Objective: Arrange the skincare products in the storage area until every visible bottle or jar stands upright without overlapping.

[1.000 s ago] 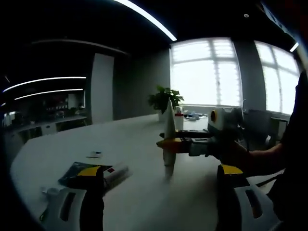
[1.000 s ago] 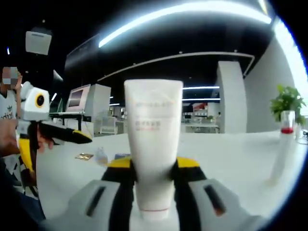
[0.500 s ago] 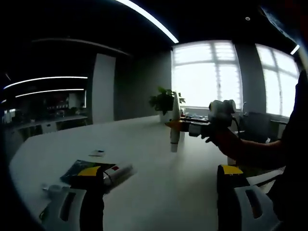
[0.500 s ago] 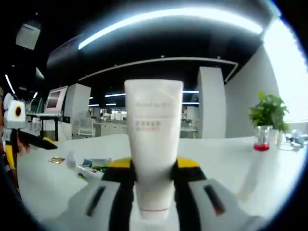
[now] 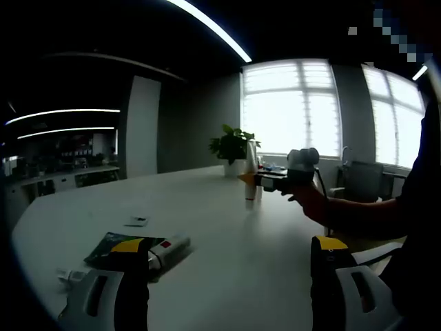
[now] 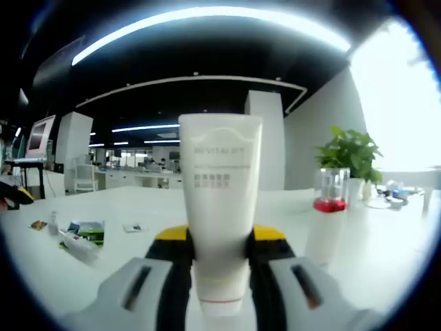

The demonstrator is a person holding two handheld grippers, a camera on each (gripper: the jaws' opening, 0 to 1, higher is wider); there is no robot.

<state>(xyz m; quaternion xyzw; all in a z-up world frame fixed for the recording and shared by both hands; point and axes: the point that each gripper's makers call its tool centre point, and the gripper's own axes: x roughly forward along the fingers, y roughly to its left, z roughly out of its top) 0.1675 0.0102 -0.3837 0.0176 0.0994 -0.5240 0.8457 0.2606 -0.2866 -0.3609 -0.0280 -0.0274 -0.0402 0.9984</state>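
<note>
My right gripper point(image 6: 220, 238) is shut on a white tube point(image 6: 220, 186), which stands upright between its jaws. From the left gripper view the same gripper point(image 5: 258, 179) holds the tube point(image 5: 251, 162) far across the white table point(image 5: 227, 234), by the plant, with a person's hand behind it. A clear bottle with a red band point(image 6: 329, 207) stands just right of the held tube. My left gripper point(image 5: 229, 245) is open with nothing between its jaws. In front of it lie a dark green packet point(image 5: 114, 248), a small tube point(image 5: 171, 246) and a small bottle point(image 5: 69, 276).
A potted plant point(image 5: 233, 145) stands at the table's far edge before bright windows. A small card point(image 5: 136, 221) lies on the table. In the right gripper view the packet point(image 6: 88, 229), the lying tube point(image 6: 76, 245) and the card point(image 6: 131, 227) sit left.
The right gripper has carried the white tube farther across the table toward the plant. In its view the red-banded bottle has come closer. The left gripper stays open and still.
</note>
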